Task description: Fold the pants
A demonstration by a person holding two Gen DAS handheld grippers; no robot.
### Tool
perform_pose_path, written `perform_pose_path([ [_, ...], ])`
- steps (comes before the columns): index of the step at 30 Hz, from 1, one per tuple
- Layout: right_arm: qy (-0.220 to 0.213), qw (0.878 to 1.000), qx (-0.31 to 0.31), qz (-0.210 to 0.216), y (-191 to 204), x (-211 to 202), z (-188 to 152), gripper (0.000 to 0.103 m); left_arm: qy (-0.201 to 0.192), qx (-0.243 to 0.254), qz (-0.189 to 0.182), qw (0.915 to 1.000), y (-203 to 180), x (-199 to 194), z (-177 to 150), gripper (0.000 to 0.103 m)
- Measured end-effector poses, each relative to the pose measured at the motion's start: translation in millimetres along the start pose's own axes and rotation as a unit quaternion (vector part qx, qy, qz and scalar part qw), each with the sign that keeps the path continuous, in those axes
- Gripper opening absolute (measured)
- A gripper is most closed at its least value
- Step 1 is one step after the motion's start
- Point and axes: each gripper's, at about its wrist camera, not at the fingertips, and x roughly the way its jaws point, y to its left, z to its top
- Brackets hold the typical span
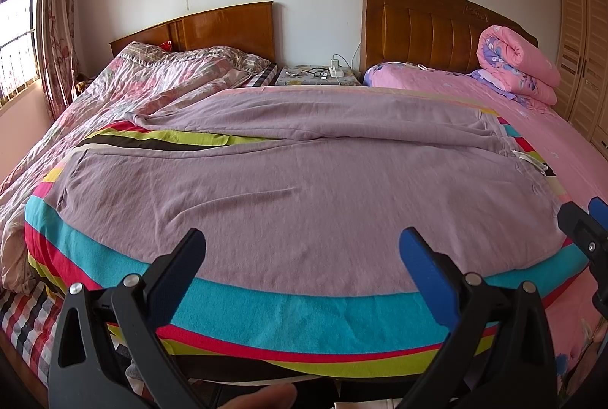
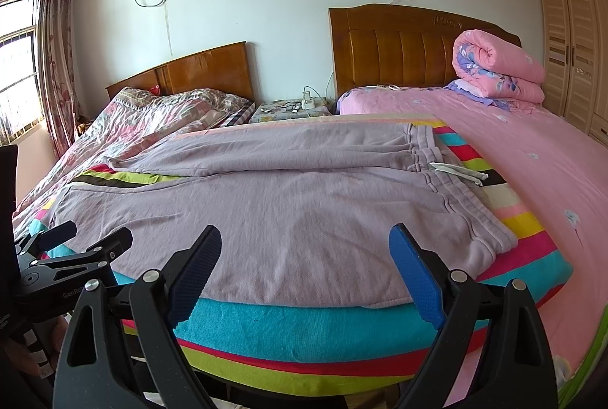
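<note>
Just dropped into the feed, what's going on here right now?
A person holds a gripper in each hand over a pair of lavender pants spread flat on a striped blanket on the bed, waistband to the right. The left gripper and the right gripper are both open near the pants' near edge and hold nothing. The legs lie apart, one behind the other, and no fold shows yet. A rolled pink quilt sits by the right headboard.
</note>
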Motion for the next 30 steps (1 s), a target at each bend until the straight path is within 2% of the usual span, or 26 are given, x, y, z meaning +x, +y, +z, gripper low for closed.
perform_pose_path([
  [8, 0.011, 1.0, -0.008, 0.007, 7.7, 5.1, -8.1, 0.087, 0.013, 0.003, 0.003, 0.9999, 5.4, 9.5, -4.0, 0.102],
  [14, 0.028, 0.999, -0.021, 0.014, 7.9, 27.0, 0.7, 0.087, 0.028, 0.018, 0.007, 0.9994, 11.1, 29.7, -1.4, 0.102],
  [18, 0.055, 0.997, -0.036, 0.037, 4.3, 59.0, 12.6, 0.087, 0.048, 0.033, 0.006, 0.9983, 17.4, 57.5, 9.5, 0.102],
  [23, 0.103, 0.99, -0.052, 0.081, -11.1, 117.7, 50.3, 0.087, 0.078, 0.077, 0.052, 0.9927, 33.2, 99.6, 49.2, 0.102],
  [25, 0.107, 0.987, -0.069, 0.099, -17.6, 146.8, 74.4, 0.087, 0.113, 0.066, 0.034, 0.9908, 48.4, 123.1, 70.0, 0.102],
  [26, 0.109, 0.985, -0.082, 0.109, -20.1, 164.8, 87.3, 0.087, 0.134, 0.05, 0.012, 0.9896, 57.9, 136.4, 79.6, 0.102],
  [28, 0.123, 0.978, -0.104, 0.13, -24.0, 208.3, 112.4, 0.087, 0.169, 0.004, -0.037, 0.985, 76.2, 163.1, 97.4, 0.102],
  [30, 0.139, 0.972, -0.116, 0.153, -28.7, 258.3, 136.4, 0.087, 0.191, -0.059, -0.1, 0.9747, 93.5, 188.3, 112.3, 0.102],
])
